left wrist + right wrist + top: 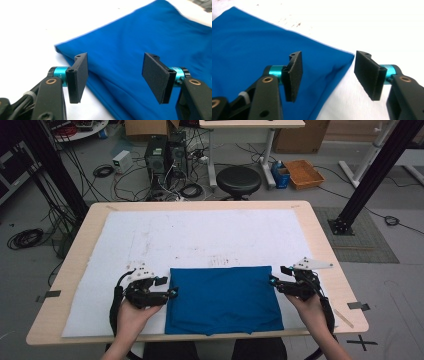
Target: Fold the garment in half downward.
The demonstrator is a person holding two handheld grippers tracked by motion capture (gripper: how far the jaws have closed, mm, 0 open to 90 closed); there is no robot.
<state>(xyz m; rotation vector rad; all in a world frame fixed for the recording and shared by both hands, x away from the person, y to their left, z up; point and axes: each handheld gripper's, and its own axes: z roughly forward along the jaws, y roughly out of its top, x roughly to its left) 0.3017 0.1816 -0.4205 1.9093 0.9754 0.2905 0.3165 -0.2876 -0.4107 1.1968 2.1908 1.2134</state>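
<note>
Currently, the left gripper (pixel 172 292) sits at the left edge of the folded blue cloth (pixel 222 300), near its far-left corner, and the right gripper (pixel 274 281) sits at the opposite edge near the far-right corner. The cloth lies flat on the white mat (pixel 200 237) covering the wooden table (pixel 320 237), close to the person's side. Risk, left side: the jaws straddle the cloth's edge, and a closure here may catch only the top layer of the fold, so the layers could separate on lifting. Risk, right side: the corner lies between the jaws but barely inside them, so a shallow bite may slip free. Uneven lifting between the two hands would likely skew or wrinkle the fold. Finger state, left: in the left gripper view the left gripper (pixel 115 77) has its pads wide apart, empty, with cloth beneath the gap; contact with the fabric cannot be confirmed. Finger state, right: in the right gripper view the right gripper (pixel 328 76) is likewise spread wide, holding nothing, poised over the cloth corner.
</note>
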